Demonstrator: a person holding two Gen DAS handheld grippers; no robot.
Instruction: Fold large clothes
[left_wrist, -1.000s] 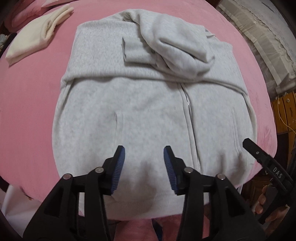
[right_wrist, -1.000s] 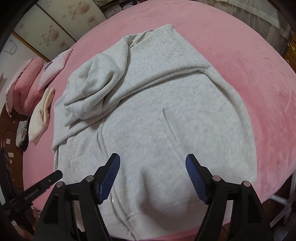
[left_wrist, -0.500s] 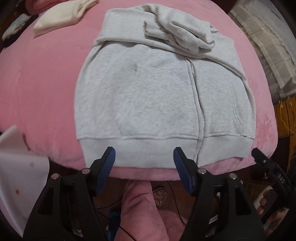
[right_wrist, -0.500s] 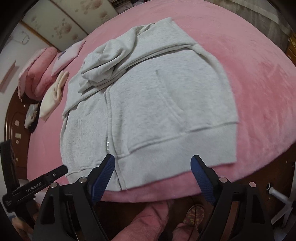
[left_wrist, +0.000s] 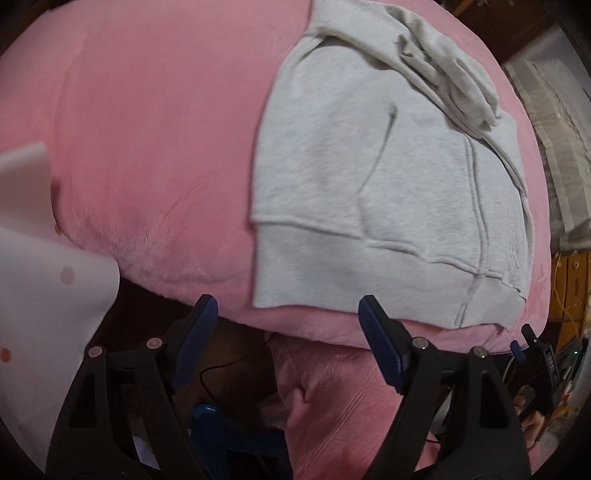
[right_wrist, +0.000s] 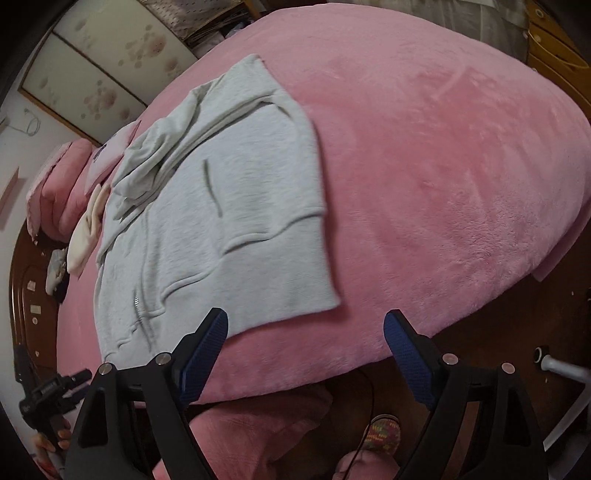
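Grey hoodie (left_wrist: 388, 206) flat on bed (left_wrist: 155, 147), seemingly beyond both jaws.

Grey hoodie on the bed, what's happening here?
A person holds a tool in each hand over the near edge of a pink bed. The grey zip hoodie lies flat, front up, sleeves and hood bunched across the chest. Neither tool grips it: the left tool is opening and the right tool is closing slightly, with no cloth between the fingers of either. The hem sits just ahead of them, not yet folded up.
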